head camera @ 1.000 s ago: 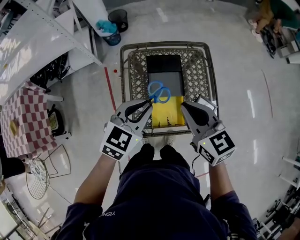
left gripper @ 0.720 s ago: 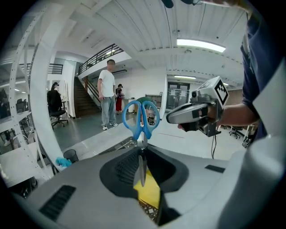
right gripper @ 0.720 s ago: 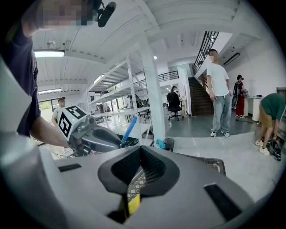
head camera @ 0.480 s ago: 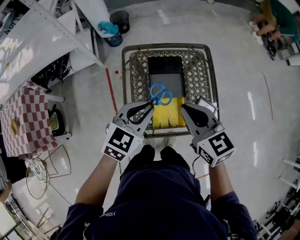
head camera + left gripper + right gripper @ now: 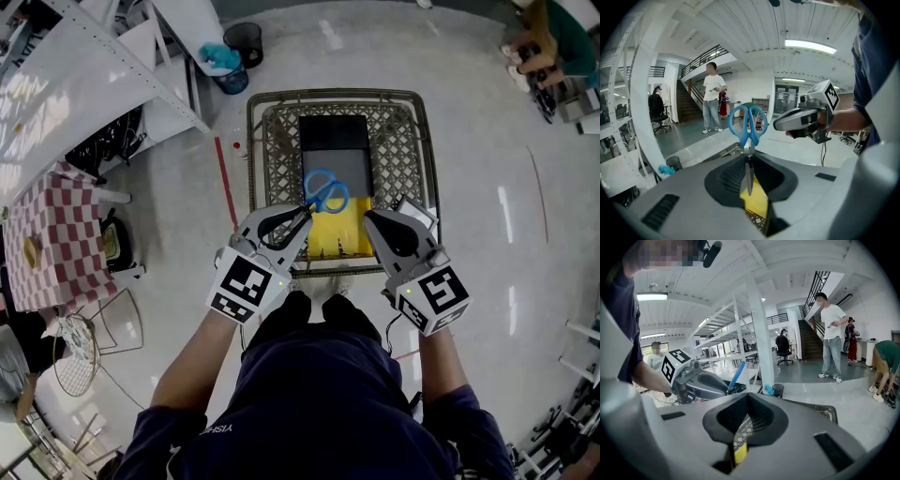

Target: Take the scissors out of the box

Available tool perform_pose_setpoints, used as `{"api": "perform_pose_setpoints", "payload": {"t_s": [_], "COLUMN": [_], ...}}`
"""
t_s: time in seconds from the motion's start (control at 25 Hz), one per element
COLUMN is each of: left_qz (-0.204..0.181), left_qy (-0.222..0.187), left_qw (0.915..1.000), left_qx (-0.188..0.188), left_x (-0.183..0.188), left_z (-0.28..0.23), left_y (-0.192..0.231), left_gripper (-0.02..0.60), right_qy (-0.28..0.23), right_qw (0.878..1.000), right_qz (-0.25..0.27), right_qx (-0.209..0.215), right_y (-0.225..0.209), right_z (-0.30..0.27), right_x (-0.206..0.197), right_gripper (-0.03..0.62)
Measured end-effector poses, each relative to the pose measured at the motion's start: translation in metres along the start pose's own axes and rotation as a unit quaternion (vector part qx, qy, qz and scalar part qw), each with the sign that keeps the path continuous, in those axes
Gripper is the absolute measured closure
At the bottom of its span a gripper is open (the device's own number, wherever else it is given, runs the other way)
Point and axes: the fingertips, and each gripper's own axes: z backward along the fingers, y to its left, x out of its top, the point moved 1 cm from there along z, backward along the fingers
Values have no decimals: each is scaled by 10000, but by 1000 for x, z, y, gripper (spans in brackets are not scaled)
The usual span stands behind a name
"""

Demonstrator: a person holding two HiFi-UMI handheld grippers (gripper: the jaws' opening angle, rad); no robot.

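Note:
My left gripper (image 5: 306, 212) is shut on the blades of blue-handled scissors (image 5: 324, 191), whose handles point away from me. They hang over the far end of an open yellow box (image 5: 339, 232) that lies in a wire basket (image 5: 411, 141). In the left gripper view the scissors (image 5: 748, 123) stick up out of the closed jaws of the left gripper (image 5: 749, 174), with the right gripper (image 5: 805, 119) off to the right. My right gripper (image 5: 372, 217) is shut on nothing, just right of the yellow box. In its own view the right gripper (image 5: 742, 430) looks down on the basket mesh and yellow card.
A flat black box (image 5: 332, 146) lies in the basket beyond the yellow one. At the left are white shelving (image 5: 84, 84), a red-checked table (image 5: 47, 239) and a bin (image 5: 242, 39). People crouch at the upper right (image 5: 544, 37). A red tape line (image 5: 223, 178) marks the floor.
Almost nothing: the left gripper still holds the scissors over the yellow box, and the view has shifted slightly. The right gripper has stayed put.

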Motion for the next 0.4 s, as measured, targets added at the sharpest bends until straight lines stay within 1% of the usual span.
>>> {"api": "perform_pose_setpoints", "payload": {"t_s": [0.4], "left_qz": [-42], "left_qy": [10], "left_qw": [10000], "left_qx": [-25], "left_x": [2], "left_z": [-3], "left_y": [-1], "left_gripper": [508], "right_qy": [11], "right_qw": [10000], "right_qz": [-25], "right_qx": [3], "right_y": [-3], "right_z": [-1], "right_x": [-1], "right_gripper": [577]}}
